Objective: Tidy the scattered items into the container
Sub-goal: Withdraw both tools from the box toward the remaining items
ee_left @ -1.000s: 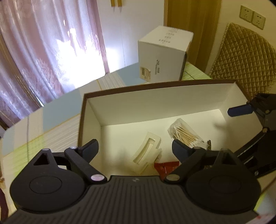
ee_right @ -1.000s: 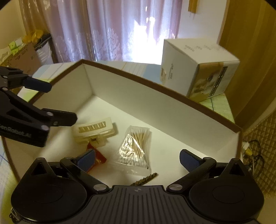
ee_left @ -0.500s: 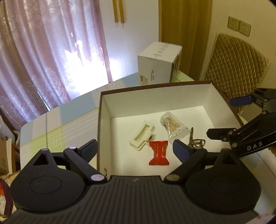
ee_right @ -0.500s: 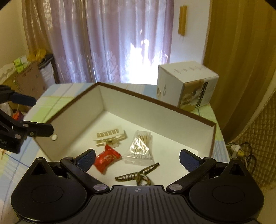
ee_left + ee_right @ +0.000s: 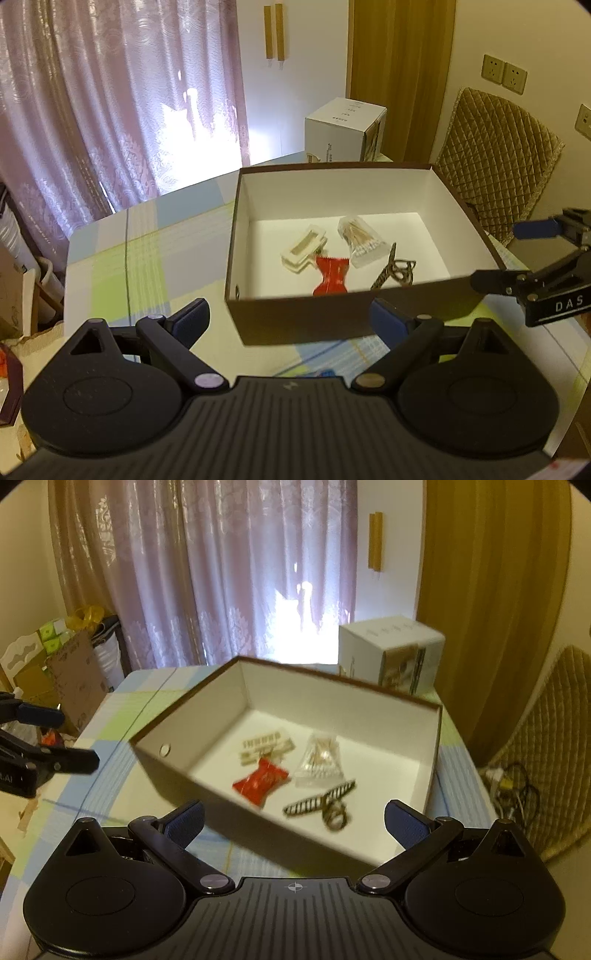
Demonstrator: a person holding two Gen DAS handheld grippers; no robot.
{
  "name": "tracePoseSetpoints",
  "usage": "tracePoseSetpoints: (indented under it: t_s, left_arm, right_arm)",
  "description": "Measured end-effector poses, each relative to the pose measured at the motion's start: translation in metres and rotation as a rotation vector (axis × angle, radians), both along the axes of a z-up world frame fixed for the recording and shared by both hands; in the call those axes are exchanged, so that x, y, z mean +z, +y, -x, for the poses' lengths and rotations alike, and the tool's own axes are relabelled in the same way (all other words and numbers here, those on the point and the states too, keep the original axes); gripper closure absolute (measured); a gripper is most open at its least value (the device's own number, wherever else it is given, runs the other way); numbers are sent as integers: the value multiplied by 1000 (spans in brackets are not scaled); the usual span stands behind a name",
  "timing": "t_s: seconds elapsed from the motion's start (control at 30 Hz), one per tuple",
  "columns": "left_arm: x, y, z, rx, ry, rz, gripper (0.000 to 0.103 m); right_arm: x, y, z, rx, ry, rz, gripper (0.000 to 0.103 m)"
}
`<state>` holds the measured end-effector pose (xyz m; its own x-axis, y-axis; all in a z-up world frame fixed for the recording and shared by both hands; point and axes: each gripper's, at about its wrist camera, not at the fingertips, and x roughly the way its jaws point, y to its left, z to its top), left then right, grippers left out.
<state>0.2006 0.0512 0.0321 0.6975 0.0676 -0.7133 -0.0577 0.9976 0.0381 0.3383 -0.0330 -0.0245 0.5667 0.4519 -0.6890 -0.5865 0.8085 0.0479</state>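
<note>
Left wrist view | I have pulled both tongs, left (image 5: 286,317) and right (image 5: 293,821), back out of the box (image 5: 332,321), both spread wide, empty | clip (image 5: 303,250), candy (image 5: 331,275), swabs (image 5: 360,236), hairpin (image 5: 393,267) lie inside box on bench (image 5: 147,266) | tidying looks finished

from my feed i count one brown box (image 5: 332,317) on the desk (image 5: 147,266), and inside it four things: one cream hair clip (image 5: 303,250), one red candy (image 5: 331,275), one bag of cotton swabs (image 5: 360,237) and one striped hair clip (image 5: 393,266). behind it stands one white carton (image 5: 343,129). beyond the desk i count one quilted chair (image 5: 498,166) and three wall sockets (image 5: 504,74).
</note>
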Motion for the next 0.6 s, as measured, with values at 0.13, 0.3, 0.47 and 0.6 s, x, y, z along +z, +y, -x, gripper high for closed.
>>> tracePoseSetpoints:
  t_s: [0.13,0.3,0.47,0.6]
  left_arm:
    - [-8,0,20,12,15,12,12]
    - [-22,0,40,28,43,17,12]
    - [-35,3,56,56,61,25,12]
    - [-47,5,67,74,82,33,12]
  right_arm:
    - [-13,-5,20,-21,43,0,2]
    - [-25,-9,42,-39,87,-5,2]
    - [-41,-9,66,-51,129,13,2]
    - [-58,-7,79,-55,174,24,2]
